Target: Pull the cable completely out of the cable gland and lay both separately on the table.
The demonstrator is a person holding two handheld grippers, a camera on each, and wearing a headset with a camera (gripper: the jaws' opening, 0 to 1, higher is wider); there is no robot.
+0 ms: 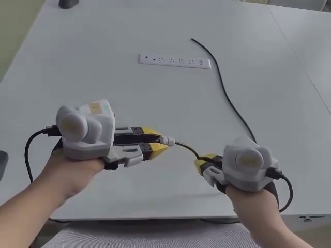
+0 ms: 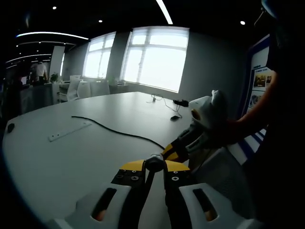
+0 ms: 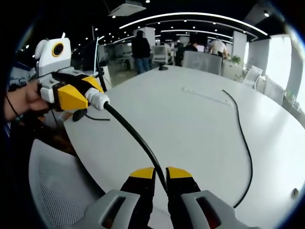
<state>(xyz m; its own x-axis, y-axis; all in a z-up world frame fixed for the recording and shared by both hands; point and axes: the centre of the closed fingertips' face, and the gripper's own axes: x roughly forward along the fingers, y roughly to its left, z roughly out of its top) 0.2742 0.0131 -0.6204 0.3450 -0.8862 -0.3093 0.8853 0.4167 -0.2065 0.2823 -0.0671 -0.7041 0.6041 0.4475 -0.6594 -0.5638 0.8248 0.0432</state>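
A white cable gland [image 1: 166, 140] [image 3: 98, 100] [image 2: 155, 163] sits between the yellow tips of my left gripper [image 1: 160, 142] [image 2: 154, 168], which is shut on it above the table's near edge. A black cable [image 1: 187, 148] [image 3: 136, 137] leaves the gland and runs to my right gripper [image 1: 200, 163] [image 3: 160, 173], which is shut on the cable a short way along. Past the right gripper the cable [image 1: 227, 98] trails across the table toward the far side. Both grippers are held in the air, facing each other, a hand's width apart.
A white power strip [image 1: 175, 61] [image 2: 69, 132] lies mid-table beyond the grippers. The white table [image 1: 103, 82] stretches wide all round. A mesh chair seat [image 1: 155, 236] sits below the near edge. A dark object [image 1: 68, 3] lies at the far left; people stand far behind.
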